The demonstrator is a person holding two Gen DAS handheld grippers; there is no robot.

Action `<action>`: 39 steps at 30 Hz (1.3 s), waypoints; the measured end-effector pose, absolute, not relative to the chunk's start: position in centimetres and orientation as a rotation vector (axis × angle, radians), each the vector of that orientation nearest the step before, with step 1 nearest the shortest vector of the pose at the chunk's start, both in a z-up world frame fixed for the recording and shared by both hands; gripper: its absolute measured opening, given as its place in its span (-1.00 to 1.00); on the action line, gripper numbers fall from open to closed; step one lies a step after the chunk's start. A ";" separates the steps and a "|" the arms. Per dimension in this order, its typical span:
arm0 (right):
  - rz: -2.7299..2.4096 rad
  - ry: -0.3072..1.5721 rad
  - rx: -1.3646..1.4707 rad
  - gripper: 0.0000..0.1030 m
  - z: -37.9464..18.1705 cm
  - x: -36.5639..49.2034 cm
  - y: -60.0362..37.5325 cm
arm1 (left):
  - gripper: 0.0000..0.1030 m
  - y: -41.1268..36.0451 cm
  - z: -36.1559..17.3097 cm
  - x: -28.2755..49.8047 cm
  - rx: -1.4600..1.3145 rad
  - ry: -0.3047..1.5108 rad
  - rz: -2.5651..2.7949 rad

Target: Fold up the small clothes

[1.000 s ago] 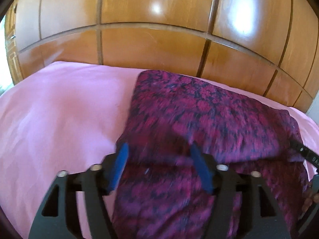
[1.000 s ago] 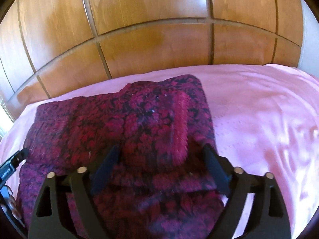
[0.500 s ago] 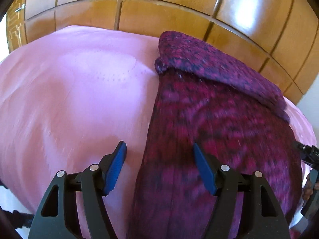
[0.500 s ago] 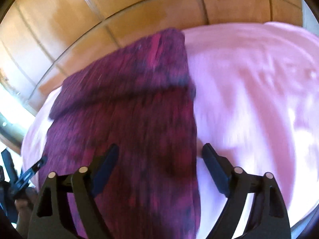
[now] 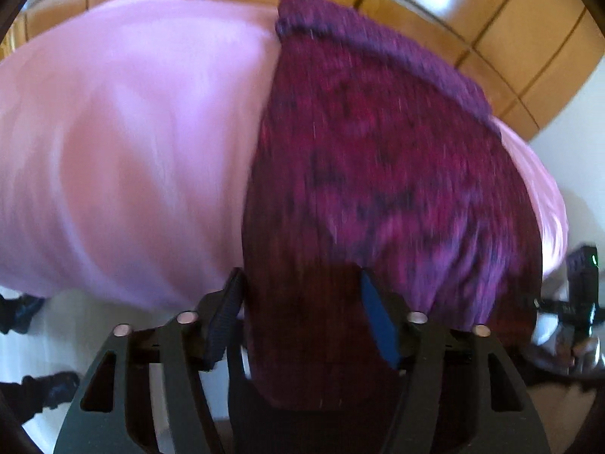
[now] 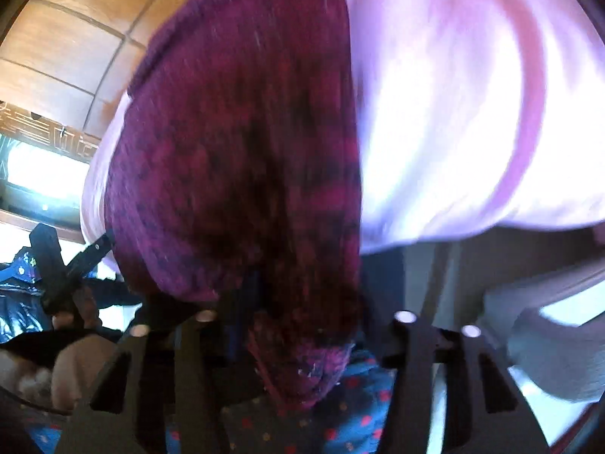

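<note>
A dark magenta patterned knit garment (image 5: 378, 174) lies on the pink bed and hangs over its near edge; its far end is folded over. My left gripper (image 5: 298, 317) is open, its blue pads either side of the garment's hanging left corner, which fills the gap. In the right wrist view the same garment (image 6: 242, 143) hangs down between the fingers of my right gripper (image 6: 302, 325); the jaws stand wide apart, and the left finger is partly hidden by cloth.
The pink bedsheet (image 5: 124, 143) covers the bed, with wooden wardrobe panels (image 5: 510, 19) behind. The other gripper (image 5: 578, 295) shows at the right edge. A blue dotted cloth (image 6: 340, 416) is below the right gripper. A bright window (image 6: 41, 174) is at the left.
Both grippers have pulled back from over the garment to the bed's near edge and dropped lower. The garment's near end now hangs over the edge between the open fingers.
</note>
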State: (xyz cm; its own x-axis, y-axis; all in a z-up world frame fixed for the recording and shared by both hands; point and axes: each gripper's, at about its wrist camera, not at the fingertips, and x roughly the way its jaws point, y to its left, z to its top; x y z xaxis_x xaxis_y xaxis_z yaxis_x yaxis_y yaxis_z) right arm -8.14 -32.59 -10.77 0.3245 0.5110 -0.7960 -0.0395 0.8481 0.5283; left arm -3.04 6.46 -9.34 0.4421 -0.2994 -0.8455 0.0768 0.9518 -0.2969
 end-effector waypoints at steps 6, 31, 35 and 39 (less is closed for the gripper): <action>0.538 1.147 0.308 -0.64 -6.9 -7.8 -29.7 | -0.73 7.1 -7.7 -4.1 -0.239 1.089 -0.333; 0.400 0.794 0.894 -0.17 -0.4 8.6 -36.3 | -0.09 9.8 -1.5 17.0 -0.708 0.876 -0.346; 0.474 0.740 0.972 0.68 -0.1 7.8 -38.1 | 0.09 12.7 -1.1 15.9 -0.720 0.800 -0.264; 0.452 0.680 0.894 0.81 1.9 5.2 -39.2 | 0.39 13.9 -1.9 12.8 -0.610 0.774 -0.267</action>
State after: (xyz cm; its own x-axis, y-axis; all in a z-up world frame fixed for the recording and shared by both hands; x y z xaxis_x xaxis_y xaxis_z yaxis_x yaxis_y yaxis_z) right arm 5.18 -39.16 1.85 0.7055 0.6180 -0.3470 -0.0810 0.5567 0.8268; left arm 12.78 13.88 -1.90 0.6926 -0.4395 -0.5720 0.0067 0.7969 -0.6041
